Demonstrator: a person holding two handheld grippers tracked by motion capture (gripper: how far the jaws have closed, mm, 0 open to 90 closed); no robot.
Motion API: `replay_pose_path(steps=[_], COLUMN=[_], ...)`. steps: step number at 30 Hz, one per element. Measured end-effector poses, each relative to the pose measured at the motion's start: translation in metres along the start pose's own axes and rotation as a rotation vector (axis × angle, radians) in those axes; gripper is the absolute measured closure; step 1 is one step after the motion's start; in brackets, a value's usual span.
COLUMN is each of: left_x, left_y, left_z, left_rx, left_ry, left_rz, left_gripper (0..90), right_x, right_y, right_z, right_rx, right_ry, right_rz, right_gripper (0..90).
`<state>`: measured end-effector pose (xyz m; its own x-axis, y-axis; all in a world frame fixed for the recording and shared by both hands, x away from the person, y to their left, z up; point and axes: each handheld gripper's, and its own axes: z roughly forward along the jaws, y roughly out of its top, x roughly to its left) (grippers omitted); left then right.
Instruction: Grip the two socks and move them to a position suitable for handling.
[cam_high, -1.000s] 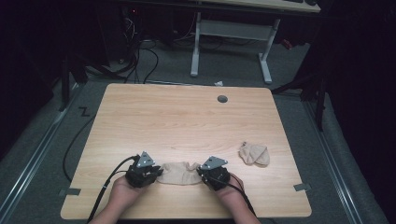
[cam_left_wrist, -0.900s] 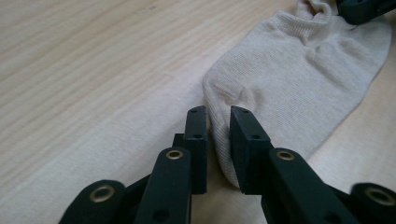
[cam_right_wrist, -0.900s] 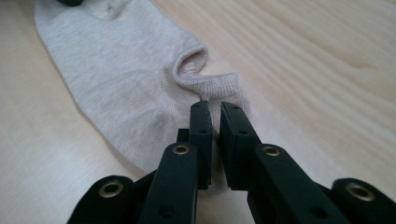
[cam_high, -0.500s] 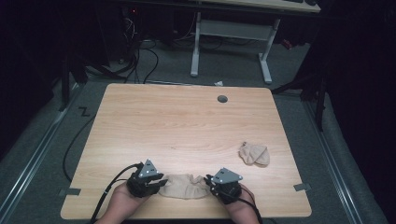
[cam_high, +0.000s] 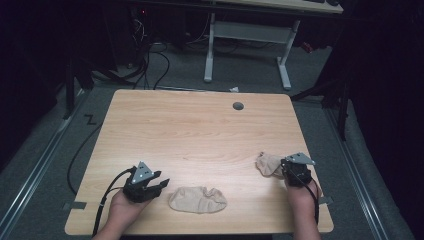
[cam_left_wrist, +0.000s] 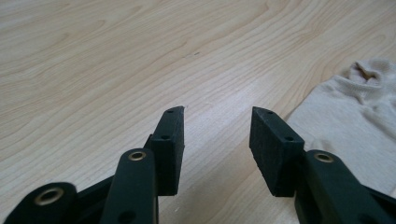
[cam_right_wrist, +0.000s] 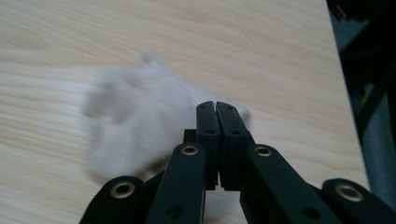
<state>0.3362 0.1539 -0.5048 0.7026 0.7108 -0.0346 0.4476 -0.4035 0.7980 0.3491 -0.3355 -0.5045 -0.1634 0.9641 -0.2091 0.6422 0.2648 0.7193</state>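
Note:
A beige sock (cam_high: 197, 199) lies flat near the table's front edge. My left gripper (cam_high: 162, 182) sits just left of it, apart from it. Its jaws have just been opening and stand open with nothing between them (cam_left_wrist: 217, 116); the sock (cam_left_wrist: 345, 116) shows to their right. A second, crumpled beige sock (cam_high: 267, 164) lies at the right. My right gripper (cam_high: 286, 169) is right beside it, its jaws just closed. In the right gripper view the gripper (cam_right_wrist: 216, 105) is shut with no cloth between the pads, and the blurred sock (cam_right_wrist: 135, 126) lies beneath and to the left.
The wooden table (cam_high: 200, 130) has a round cable hole (cam_high: 238, 106) near its far edge. Its right edge runs close to my right gripper. Cables and a white desk frame (cam_high: 247, 45) stand on the floor beyond.
My left gripper opened and let go of the flat sock. My right gripper left that sock too and moved quickly right to the crumpled sock.

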Motion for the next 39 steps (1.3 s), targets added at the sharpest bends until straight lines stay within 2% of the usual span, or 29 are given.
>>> replay_pose_path(steps=[4,7,10,16,23,24,26,28,32,35,39], left_x=[0.001,0.002,0.001,-0.001,-0.001,-0.001,-0.001,-0.001,0.000,0.000,0.000], left_y=[0.000,0.001,0.001,0.000,0.000,0.000,0.000,0.000,0.000,0.000,0.001], left_z=[0.000,0.000,0.002,0.004,0.005,0.005,0.005,0.004,0.005,0.005,0.005], left_rx=[-0.005,-0.009,-0.002,0.012,0.014,0.013,0.014,0.014,0.014,0.014,0.013], left_ry=[0.006,0.002,-0.004,-0.011,-0.018,-0.019,-0.019,-0.018,-0.016,-0.015,-0.018], left_rz=[-0.010,-0.009,-0.009,0.001,-0.002,-0.001,0.003,0.005,-0.001,-0.001,-0.001], left_gripper=[55.3,55.1,54.9,54.4,54.1,53.9,53.9,53.8,53.8,53.7,53.7], right_x=[-0.003,-0.001,0.008,0.039,0.085,0.090,0.092,0.089,0.083,0.084,0.098], right_y=[-0.009,-0.010,-0.009,-0.001,0.007,0.008,0.011,0.011,0.005,0.003,0.006], right_z=[0.014,0.016,0.016,0.014,0.006,0.003,-0.005,-0.011,-0.006,0.000,0.002], right_rx=[0.065,0.065,0.050,0.030,0.021,0.011,-0.023,-0.043,-0.001,0.032,0.025], right_ry=[0.008,0.027,0.061,0.178,0.335,0.344,0.335,0.307,0.246,0.254,0.282], right_rz=[0.002,0.005,-0.023,-0.050,-0.113,-0.132,-0.126,-0.126,-0.145,-0.157,-0.202], right_gripper=[89.0,89.7,89.9,89.9,88.9,88.9,89.0,89.5,89.8,89.9,89.8])
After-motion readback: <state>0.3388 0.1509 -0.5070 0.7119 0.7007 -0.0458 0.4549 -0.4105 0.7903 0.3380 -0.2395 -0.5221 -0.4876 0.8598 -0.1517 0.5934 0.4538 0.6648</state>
